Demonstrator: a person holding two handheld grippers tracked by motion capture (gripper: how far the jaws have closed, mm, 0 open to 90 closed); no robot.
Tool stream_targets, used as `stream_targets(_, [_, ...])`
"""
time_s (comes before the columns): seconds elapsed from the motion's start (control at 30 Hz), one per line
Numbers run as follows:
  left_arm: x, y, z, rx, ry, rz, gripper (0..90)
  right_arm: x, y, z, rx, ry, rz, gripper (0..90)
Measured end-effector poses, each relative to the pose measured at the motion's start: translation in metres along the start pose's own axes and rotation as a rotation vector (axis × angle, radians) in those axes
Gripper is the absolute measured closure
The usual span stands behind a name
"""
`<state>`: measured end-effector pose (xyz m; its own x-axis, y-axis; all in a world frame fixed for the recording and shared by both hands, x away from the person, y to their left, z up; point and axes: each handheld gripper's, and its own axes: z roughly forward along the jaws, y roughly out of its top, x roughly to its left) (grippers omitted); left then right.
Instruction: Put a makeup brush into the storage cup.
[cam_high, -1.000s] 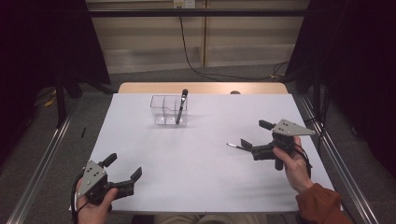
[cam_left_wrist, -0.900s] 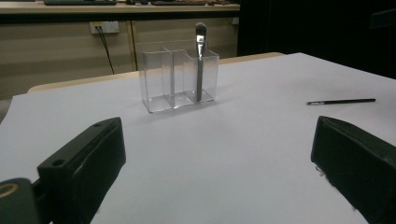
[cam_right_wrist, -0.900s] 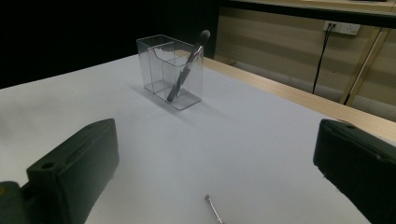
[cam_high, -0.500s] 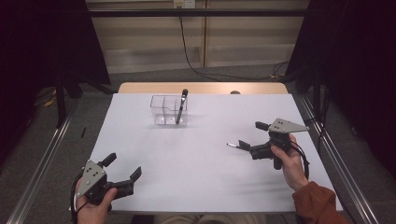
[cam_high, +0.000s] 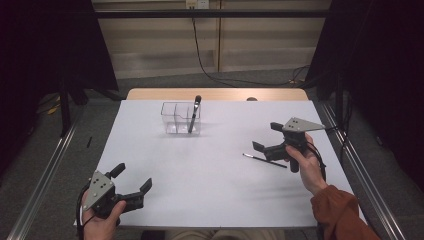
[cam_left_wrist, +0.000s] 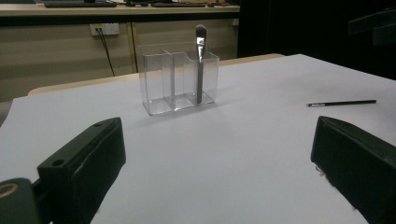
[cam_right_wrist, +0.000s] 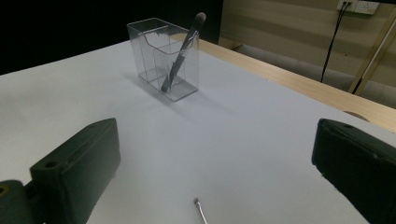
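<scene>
Black tongs (cam_high: 265, 136), rust-orange sleeve (cam_high: 340, 212)

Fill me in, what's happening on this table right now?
A person holds a tool in each hand over a white table. The right tool, jaws open, hovers just above a thin brush lying flat on the table, apparently about to pick it up. The left tool sits open near the front edge, holding nothing. Farther back stands a clear organizer with one larger brush leaning upright in its right compartment.
</scene>
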<state>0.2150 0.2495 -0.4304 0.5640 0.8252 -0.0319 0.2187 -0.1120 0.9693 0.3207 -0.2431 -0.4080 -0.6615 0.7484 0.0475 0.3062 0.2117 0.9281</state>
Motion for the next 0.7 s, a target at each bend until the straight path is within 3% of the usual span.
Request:
stream_targets(0.27, [0.001,0.001,-0.002,-0.009,0.005,-0.001,3.2,0.000,-0.008,0.011,0.073,0.045,-0.013,0.0])
stream_targets(0.5, [-0.001,0.000,0.000,-0.003,-0.001,0.003,3.2,-0.007,-0.011,0.011,0.106,0.030,-0.010,0.1])
stream_targets(0.7, [0.000,0.000,0.000,-0.002,0.001,-0.001,3.2,-0.014,-0.009,0.011,0.166,0.028,-0.004,0.3])
